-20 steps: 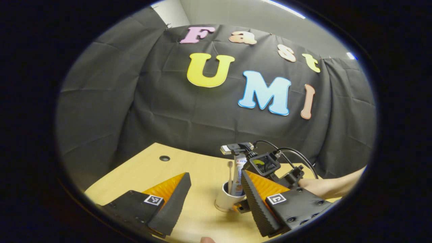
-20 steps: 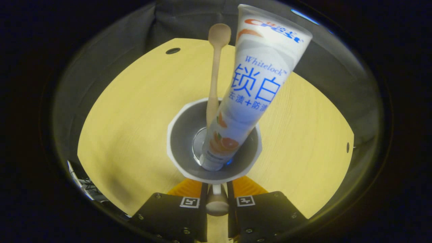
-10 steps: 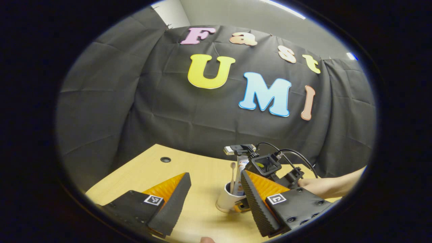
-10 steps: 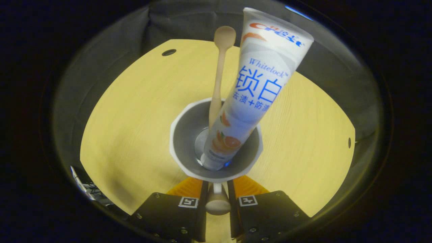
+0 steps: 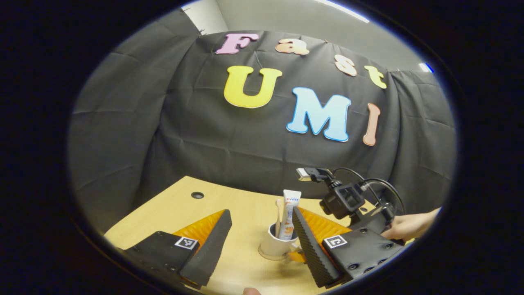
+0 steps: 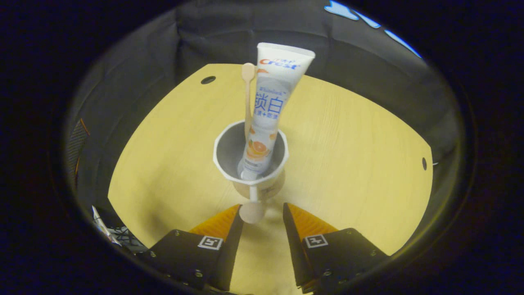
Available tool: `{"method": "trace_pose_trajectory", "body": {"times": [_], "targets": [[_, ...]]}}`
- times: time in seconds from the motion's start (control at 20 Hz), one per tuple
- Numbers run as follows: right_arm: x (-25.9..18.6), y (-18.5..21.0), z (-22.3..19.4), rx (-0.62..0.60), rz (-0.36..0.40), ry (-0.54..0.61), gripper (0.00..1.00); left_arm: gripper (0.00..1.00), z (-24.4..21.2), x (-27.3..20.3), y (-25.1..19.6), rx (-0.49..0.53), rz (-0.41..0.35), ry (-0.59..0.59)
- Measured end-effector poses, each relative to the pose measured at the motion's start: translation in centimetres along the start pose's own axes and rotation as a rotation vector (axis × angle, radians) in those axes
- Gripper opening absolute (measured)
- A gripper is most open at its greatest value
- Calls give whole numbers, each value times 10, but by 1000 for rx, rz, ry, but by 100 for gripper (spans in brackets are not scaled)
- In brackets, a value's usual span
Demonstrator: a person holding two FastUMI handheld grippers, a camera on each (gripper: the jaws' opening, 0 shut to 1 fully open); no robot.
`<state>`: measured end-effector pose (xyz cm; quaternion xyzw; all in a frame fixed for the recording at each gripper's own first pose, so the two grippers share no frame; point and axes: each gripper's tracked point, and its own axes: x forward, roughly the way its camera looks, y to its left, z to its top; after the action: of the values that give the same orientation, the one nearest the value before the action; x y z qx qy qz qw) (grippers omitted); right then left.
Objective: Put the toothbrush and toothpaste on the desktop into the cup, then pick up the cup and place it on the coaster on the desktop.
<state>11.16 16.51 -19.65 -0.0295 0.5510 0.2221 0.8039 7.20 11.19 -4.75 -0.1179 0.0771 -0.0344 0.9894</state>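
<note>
Pale wood worktop (image 6: 348, 135) before a black cloth wall (image 5: 163, 123)
Small round holes (image 6: 208, 79) pierce the worktop near its far edge and right side.

Light wooden desk (image 6: 352, 155) with round cable hole (image 5: 197, 195); creased black cloth wall (image 5: 131, 123); grey wall above (image 5: 278, 16).

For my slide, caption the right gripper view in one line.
Open right gripper behind the cup, which holds the toothbrush and toothpaste and stands on the coaster.
</note>
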Motion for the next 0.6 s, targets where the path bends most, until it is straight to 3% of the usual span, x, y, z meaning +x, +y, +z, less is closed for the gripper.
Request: {"method": "trace_pose_trajectory", "body": {"times": [0.3,0.4,0.6], "targets": [[-35,-26,-15,88,-22,-84,55,94,4,7,-27,14,-27,-8],[-47,-34,-18,124,-25,-117,62,95,5,9,-36,18,-34,-8],[-71,-56,-23,189,-58,-197,63,95,12,11,-50,40,-38,-18]]}}
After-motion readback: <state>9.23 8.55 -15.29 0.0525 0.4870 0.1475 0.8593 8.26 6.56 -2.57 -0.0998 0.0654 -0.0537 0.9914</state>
